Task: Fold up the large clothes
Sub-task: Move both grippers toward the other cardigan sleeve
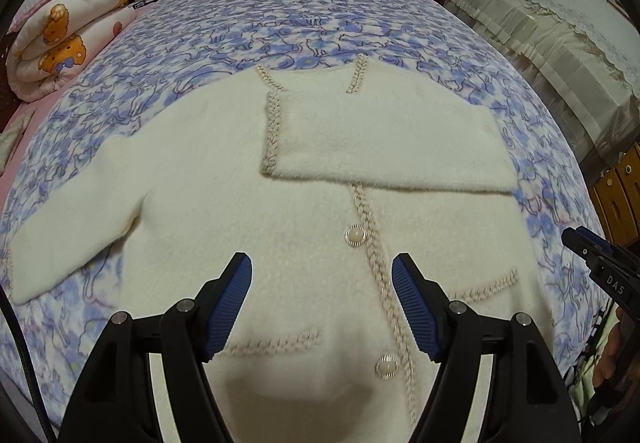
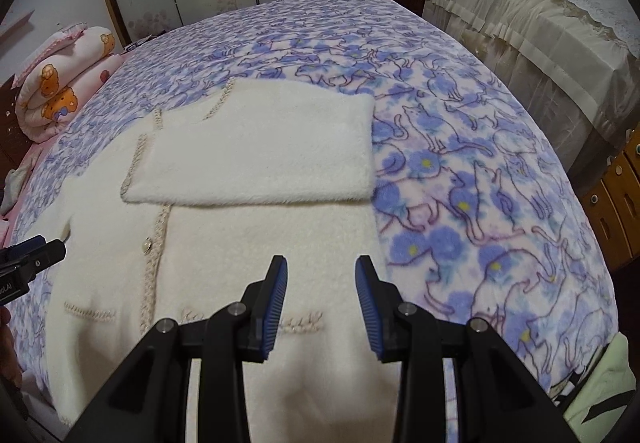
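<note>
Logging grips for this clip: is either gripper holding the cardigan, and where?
Nothing is held. The left gripper and right gripper both hover open above the cream cardigan, jaws empty.

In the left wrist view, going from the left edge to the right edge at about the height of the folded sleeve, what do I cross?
Rolled quilt → unfolded sleeve → folded sleeve → bare bedspread → wooden drawers.
</note>
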A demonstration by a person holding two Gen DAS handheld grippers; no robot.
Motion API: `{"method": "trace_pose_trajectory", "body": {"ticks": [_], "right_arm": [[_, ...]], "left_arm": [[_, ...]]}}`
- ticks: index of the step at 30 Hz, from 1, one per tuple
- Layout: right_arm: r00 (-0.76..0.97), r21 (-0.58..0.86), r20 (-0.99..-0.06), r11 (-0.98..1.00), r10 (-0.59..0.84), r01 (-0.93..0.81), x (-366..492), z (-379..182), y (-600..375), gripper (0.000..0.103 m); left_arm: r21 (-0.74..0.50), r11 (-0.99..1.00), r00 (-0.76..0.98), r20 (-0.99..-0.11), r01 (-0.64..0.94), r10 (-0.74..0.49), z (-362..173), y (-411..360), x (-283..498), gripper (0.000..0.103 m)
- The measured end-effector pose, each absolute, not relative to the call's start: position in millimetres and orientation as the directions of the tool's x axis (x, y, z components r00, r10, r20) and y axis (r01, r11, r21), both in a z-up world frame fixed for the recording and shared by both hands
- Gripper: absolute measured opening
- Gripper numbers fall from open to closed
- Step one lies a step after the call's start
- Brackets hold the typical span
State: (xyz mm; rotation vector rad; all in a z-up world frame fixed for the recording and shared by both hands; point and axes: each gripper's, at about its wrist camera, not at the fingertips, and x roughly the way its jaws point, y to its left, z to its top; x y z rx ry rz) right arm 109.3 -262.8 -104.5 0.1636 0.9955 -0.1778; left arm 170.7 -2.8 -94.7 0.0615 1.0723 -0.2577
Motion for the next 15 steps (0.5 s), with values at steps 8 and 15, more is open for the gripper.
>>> {"method": "trace_pose_trajectory", "body": {"ticks": [8,15], "right_arm": [[0.499,0.061,-0.865,0.980,-0.043,0.191,82,-109,-235,0.035],[0.480,0.054,-0.877,0.990,-0.017,0.134,70,-113,-195,0.036]], "left_arm": [[-0.069,0.975,0.424,-0.892,0.209,-0.154,-94,34,121,0.072],[-0.051,0.985,0.414,-0.903,0.163,-0.115,-98,86,93,0.072]]}}
